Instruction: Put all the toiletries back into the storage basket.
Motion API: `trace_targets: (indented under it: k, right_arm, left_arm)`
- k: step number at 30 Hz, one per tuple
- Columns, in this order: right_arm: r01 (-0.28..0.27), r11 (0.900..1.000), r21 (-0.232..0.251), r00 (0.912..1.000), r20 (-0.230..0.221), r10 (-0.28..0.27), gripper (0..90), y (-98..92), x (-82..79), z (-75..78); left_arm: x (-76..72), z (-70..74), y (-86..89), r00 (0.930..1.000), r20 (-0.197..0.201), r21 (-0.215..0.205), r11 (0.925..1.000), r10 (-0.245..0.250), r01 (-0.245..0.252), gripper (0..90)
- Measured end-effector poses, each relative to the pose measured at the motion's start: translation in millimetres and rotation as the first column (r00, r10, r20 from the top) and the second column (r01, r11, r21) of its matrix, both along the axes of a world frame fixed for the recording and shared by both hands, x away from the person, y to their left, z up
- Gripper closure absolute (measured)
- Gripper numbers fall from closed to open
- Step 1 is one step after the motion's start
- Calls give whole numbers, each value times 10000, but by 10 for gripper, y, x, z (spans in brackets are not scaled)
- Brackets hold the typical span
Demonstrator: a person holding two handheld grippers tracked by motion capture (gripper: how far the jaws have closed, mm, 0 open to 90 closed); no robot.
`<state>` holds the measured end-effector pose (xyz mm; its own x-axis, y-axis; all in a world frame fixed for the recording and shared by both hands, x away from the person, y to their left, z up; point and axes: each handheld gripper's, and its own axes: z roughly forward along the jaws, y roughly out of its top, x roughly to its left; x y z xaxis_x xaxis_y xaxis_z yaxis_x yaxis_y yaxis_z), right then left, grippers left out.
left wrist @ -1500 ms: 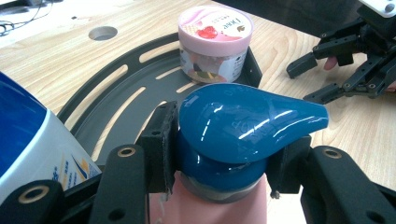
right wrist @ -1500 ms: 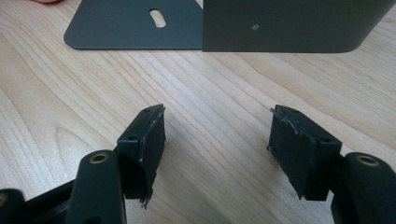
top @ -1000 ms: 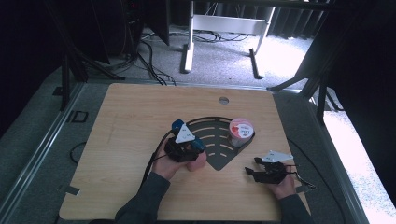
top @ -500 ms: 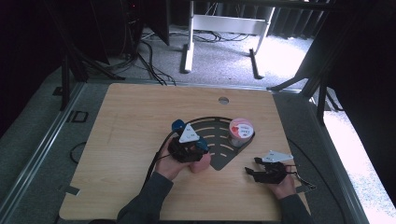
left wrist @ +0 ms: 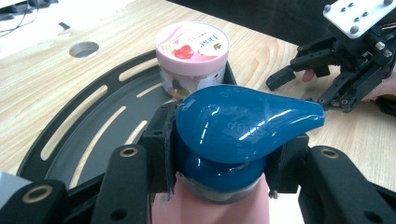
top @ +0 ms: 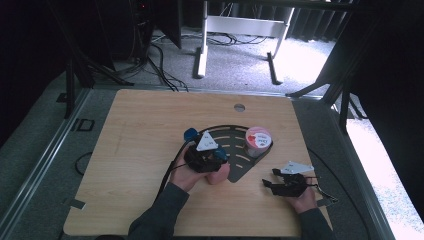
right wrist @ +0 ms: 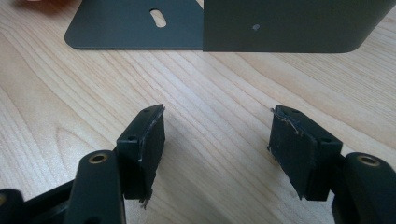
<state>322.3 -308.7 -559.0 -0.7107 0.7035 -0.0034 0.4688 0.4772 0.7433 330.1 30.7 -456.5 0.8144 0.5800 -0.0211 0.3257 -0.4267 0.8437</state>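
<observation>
high view: on a wooden surface (top: 140, 135), the left hand-held gripper (top: 204, 159) sat at the near edge of a dark fan-shaped rack (top: 235, 145), with a pink tub (top: 258, 140) at the rack's right end. the right hand-held gripper (top: 280, 184) lay well apart to the right.

left gripper view: its jaws pinched the blue pump top of a pink bottle (left wrist: 233, 130), just in front of the tub (left wrist: 192, 58).

right gripper view: the right hand-held gripper (right wrist: 217, 140) was spread with nothing between its jaws, over bare wood near the rack (right wrist: 224, 25).
</observation>
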Motion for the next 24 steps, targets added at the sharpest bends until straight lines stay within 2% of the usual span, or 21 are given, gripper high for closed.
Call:
trace_targets:
  k: [16, 24]
  right_arm:
    - [-27, 10000, -13, 10000, -5, 27, 351, -1, 2, 1]
    - [-36, 10000, -22, 10000, -5, 36, 351, -2, 2, 1]
  left_arm:
    - [49, 30, -89, 9999, -73, 17, 9999, -146, 146, 527]
    - [82, 24, -142, 9999, -101, -11, 10000, -29, 29, 527]
